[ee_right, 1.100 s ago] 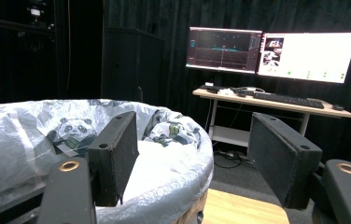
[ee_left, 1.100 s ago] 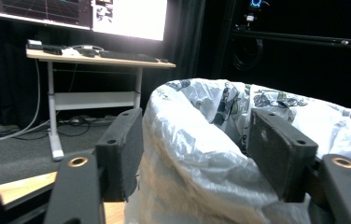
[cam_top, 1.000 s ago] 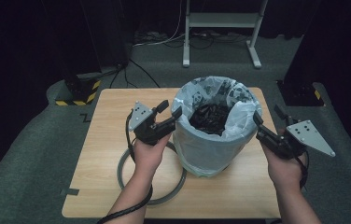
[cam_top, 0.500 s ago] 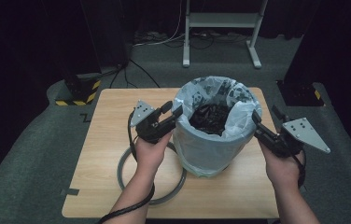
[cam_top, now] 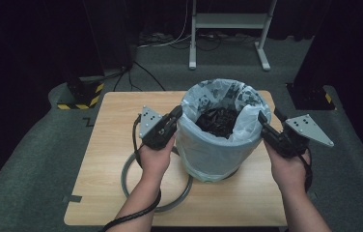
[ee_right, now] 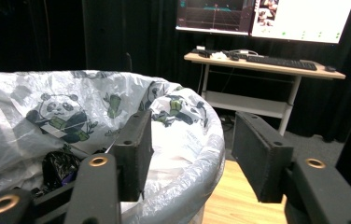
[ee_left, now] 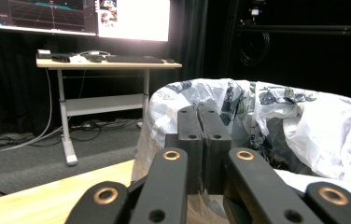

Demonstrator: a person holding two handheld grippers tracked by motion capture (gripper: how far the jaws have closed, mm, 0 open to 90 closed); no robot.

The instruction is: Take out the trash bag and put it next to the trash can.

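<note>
High view: the bin [cam_top: 218, 145] with its bag [cam_top: 247, 99] stands on the surface [cam_top: 112, 125]. The left gripper [cam_top: 175, 115] has just closed, jaws pressed together at the bag's edge. The right gripper [cam_top: 262, 121], jaws closing but spread, straddles the rim.

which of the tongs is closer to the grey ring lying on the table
Left. The left tongs sit at the bin's left side, right above the grey ring; the right tongs are across the bin at its right rim.
</note>
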